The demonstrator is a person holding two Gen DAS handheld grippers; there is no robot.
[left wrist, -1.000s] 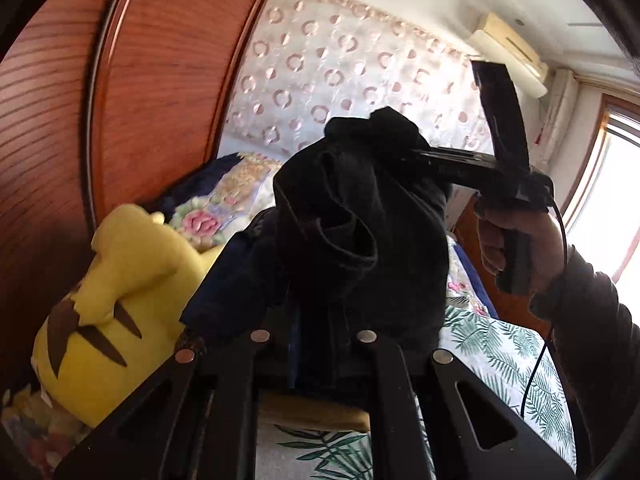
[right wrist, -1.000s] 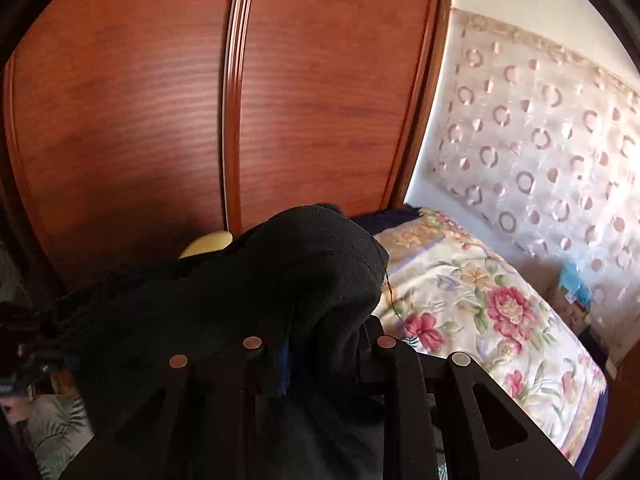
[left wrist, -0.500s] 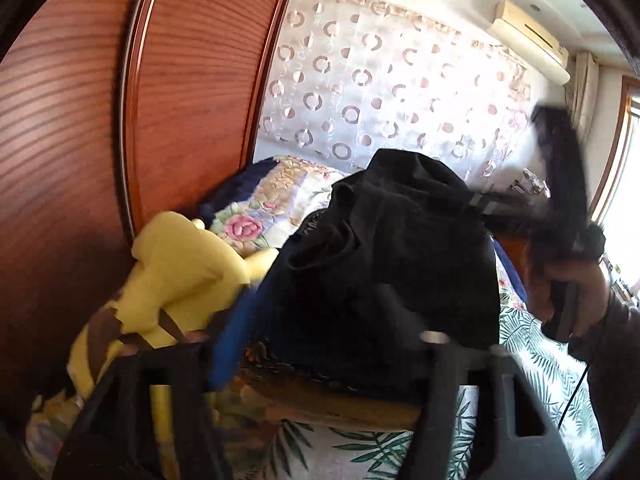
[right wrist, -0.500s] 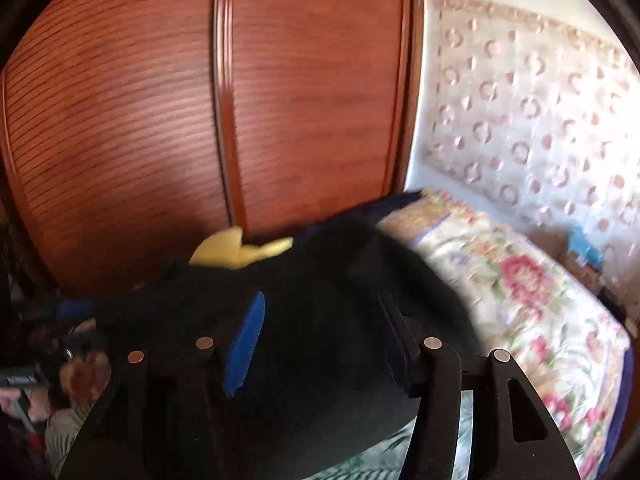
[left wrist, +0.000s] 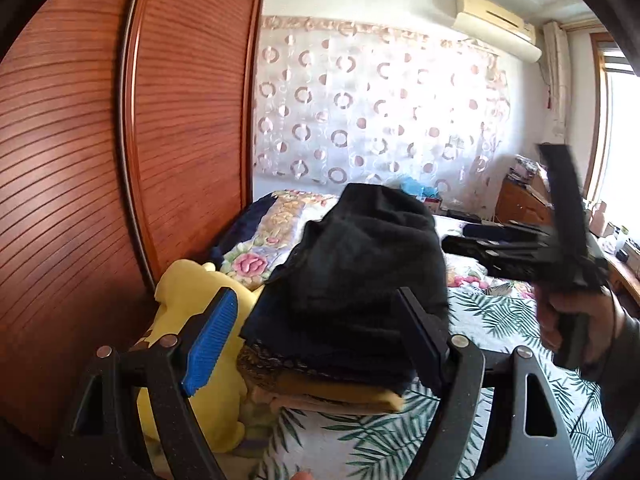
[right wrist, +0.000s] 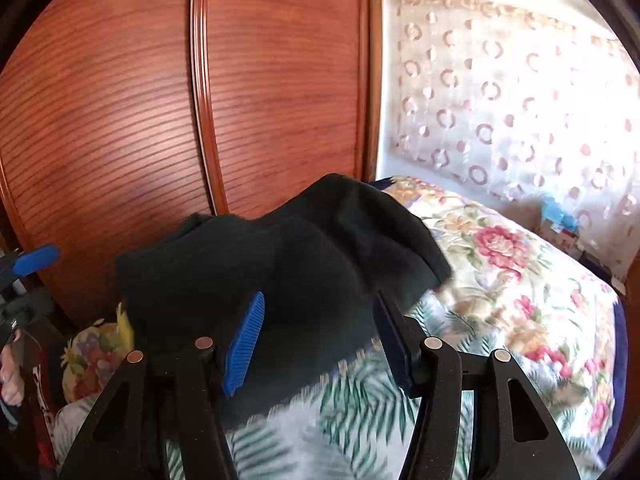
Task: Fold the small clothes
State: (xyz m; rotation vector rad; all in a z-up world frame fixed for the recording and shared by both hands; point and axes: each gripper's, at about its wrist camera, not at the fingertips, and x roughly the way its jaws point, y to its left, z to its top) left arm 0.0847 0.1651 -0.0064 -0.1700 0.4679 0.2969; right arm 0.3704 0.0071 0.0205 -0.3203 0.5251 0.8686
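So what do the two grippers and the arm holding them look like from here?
Both are black plastic with silver rivets and ribbed blue pads: the left gripper, the right gripper. In the left wrist view the right one has a pistol handle with a thin black cable, and the person's sleeve is dark grey.

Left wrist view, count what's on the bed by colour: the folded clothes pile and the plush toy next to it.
Black garments: 1, top of pile
Mustard-yellow garments: 1, bottom of pile
Yellow plush toys: 1
Total: 3
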